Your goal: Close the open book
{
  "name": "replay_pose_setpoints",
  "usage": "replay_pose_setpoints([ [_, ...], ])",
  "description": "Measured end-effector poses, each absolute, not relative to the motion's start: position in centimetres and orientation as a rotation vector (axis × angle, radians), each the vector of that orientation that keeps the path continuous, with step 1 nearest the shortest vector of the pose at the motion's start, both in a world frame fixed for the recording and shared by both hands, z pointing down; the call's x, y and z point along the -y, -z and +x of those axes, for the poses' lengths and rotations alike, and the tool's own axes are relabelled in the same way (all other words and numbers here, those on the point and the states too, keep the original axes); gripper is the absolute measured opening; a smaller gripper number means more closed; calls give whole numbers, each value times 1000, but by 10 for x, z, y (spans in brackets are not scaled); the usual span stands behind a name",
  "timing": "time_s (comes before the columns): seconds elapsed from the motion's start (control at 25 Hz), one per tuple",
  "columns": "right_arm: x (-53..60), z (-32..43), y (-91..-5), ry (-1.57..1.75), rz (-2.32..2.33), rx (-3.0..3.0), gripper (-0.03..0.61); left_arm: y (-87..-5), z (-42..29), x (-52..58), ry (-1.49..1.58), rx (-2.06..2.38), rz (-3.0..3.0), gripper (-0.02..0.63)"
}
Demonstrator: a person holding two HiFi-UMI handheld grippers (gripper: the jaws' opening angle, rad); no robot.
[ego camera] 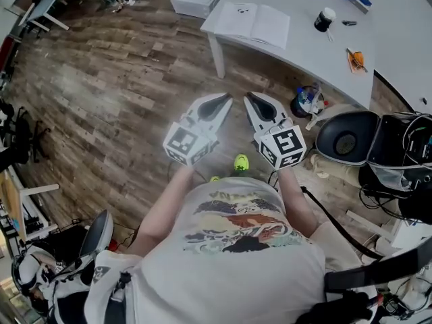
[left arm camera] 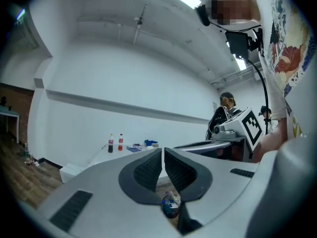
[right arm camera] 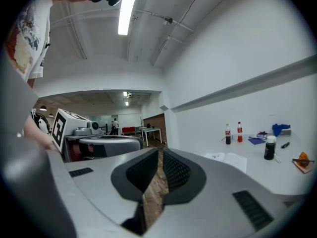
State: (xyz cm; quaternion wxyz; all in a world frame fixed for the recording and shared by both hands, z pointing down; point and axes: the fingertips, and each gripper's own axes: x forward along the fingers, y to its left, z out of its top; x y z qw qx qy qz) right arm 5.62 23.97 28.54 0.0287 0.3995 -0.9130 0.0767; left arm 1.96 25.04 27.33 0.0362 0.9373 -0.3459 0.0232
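Right now I have the left gripper (ego camera: 225, 100) and the right gripper (ego camera: 251, 97) side by side above the wood floor (ego camera: 121, 79), both clenched, jaws together with nothing between them. From their tips the open book (ego camera: 255, 21) lies at about twelve o'clock, well apart, spread flat with pages up on the near corner of the white table (ego camera: 317, 51). A dark cup (ego camera: 325, 19) stands at the book's three o'clock.

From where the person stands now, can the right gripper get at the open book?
Probably not: the right gripper hangs over floor, short of the open book on the table. Nothing blocks the way; stepping closer should do.
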Motion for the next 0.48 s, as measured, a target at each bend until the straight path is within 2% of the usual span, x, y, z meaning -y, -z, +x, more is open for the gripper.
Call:
replay_pose_setpoints([
  [0.48, -189, 87, -297, -313, 1145, 2863, 34, -274, 41, -191, -145, 1159, 2893, 20],
])
